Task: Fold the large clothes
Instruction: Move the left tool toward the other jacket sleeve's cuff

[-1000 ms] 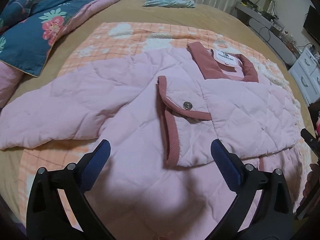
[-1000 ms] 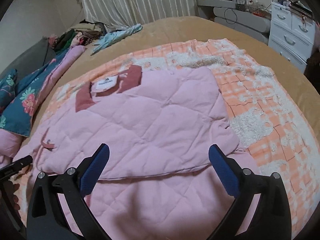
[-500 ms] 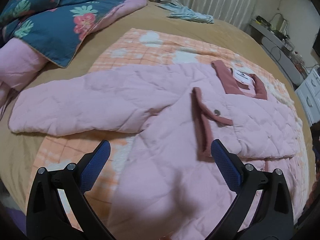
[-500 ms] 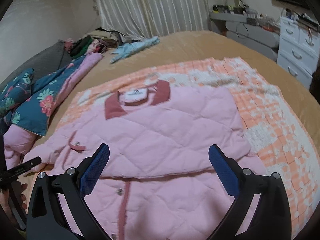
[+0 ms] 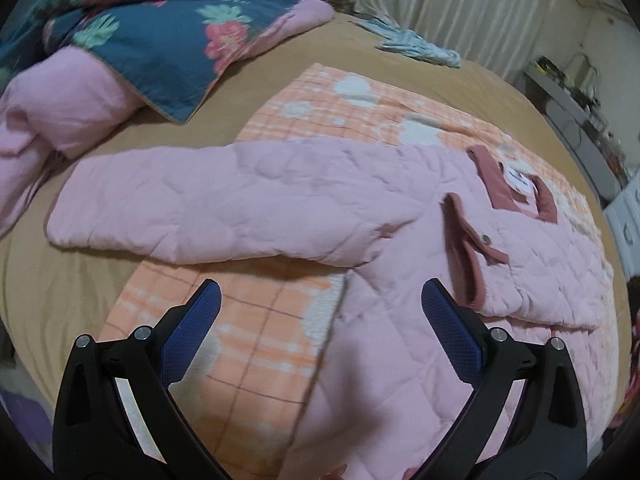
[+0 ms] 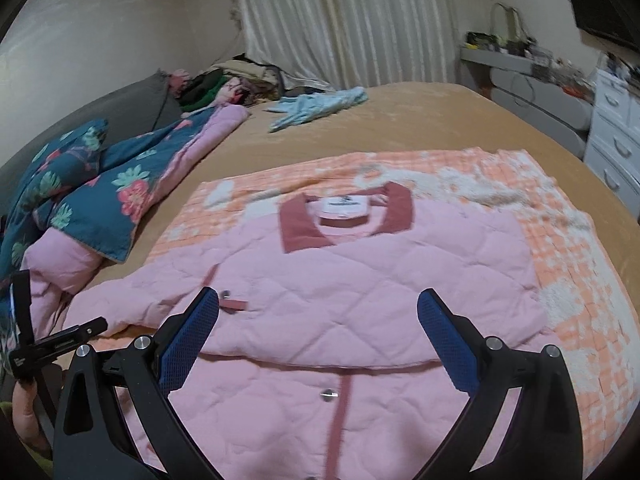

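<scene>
I hold both hand-held grippers wide and empty above the jacket (image 5: pixel 400 320) on the bed (image 5: pixel 60 288). Its unfolded sleeve (image 5: pixel 224 208) runs lengthwise toward the bed's left edge, ahead of my left hand-held gripper (image 5: pixel 316 304), nearer than my right (image 6: pixel 318 308).

A wide bed under a tan fleece cover (image 6: pixel 432 120) carries an orange-and-white checked plush blanket (image 6: pixel 568 264) at its middle, a dark-blue floral quilt with pink lining (image 5: pixel 168 40) along its left edge, and a crumpled light-blue garment (image 6: pixel 320 106) near its far edge.
</scene>
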A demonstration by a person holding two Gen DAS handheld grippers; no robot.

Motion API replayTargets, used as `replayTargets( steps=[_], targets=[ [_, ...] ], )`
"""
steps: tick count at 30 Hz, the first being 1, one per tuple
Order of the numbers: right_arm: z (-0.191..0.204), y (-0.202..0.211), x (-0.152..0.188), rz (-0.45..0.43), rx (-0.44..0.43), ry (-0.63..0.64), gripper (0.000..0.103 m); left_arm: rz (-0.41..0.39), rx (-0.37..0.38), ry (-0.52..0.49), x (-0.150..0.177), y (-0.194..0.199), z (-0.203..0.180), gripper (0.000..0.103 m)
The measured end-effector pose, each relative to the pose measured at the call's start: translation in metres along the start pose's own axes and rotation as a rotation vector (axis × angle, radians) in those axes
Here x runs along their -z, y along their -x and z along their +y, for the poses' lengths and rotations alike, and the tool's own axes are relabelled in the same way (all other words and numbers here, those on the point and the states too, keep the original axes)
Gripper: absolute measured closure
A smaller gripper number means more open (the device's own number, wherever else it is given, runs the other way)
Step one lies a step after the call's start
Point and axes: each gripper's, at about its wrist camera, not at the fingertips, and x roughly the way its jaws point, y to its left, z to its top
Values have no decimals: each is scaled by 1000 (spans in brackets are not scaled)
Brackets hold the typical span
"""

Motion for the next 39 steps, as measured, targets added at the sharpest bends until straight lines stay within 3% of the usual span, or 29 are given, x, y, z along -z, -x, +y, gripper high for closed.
replayTargets(
  steps=[29, 39],
  targets=[
    [180, -65, 7, 91, -205, 288, 4, -20, -115, 299, 3, -22, 138, 9],
    [230, -102, 27, 163, -254, 385, 4, -32, -73, 462, 4, -40, 182, 9]
  ],
)
